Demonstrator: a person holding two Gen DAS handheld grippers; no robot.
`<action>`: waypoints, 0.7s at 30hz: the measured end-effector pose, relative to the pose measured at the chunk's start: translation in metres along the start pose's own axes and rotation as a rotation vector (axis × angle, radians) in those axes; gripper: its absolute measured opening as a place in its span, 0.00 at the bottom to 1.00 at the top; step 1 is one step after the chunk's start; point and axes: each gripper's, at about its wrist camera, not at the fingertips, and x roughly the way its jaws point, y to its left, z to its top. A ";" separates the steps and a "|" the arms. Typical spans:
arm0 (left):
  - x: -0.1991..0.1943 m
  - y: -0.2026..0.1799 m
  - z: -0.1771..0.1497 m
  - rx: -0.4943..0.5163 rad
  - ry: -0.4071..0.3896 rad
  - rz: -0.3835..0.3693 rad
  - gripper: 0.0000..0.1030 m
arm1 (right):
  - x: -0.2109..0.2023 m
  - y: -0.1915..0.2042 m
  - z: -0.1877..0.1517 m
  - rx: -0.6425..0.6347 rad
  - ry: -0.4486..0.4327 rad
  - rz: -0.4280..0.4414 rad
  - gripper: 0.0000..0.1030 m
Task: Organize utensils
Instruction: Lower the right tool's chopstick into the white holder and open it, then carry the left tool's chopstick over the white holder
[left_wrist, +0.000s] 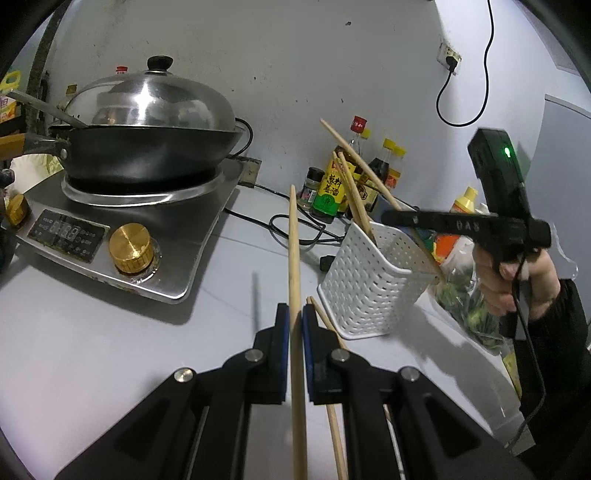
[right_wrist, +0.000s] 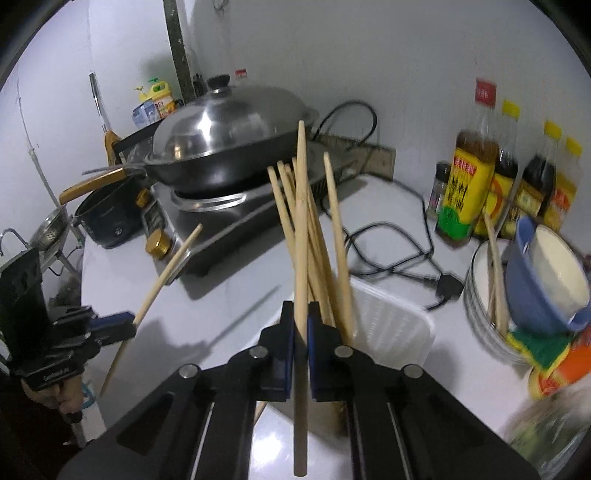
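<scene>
Right gripper pinched a chopstick above the basket. Left gripper clamped another beside it. Either could slip, missing the basket.

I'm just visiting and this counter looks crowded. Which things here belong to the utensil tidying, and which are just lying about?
Part of the job:
- chopstick in the left gripper
- chopstick in the right gripper
- white basket already holding chopsticks

Just lying about:
- lidded wok
- induction cooker
- sauce bottles
- stacked bowls
</scene>
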 end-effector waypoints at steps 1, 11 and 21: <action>-0.001 0.000 0.000 0.000 -0.002 0.001 0.06 | -0.001 0.001 0.006 -0.010 -0.016 -0.009 0.06; -0.003 0.000 0.003 -0.009 -0.010 0.019 0.06 | 0.020 0.007 0.018 -0.130 -0.023 -0.153 0.06; -0.002 -0.022 0.008 0.026 -0.008 0.013 0.06 | -0.005 -0.007 -0.016 -0.012 -0.037 -0.152 0.65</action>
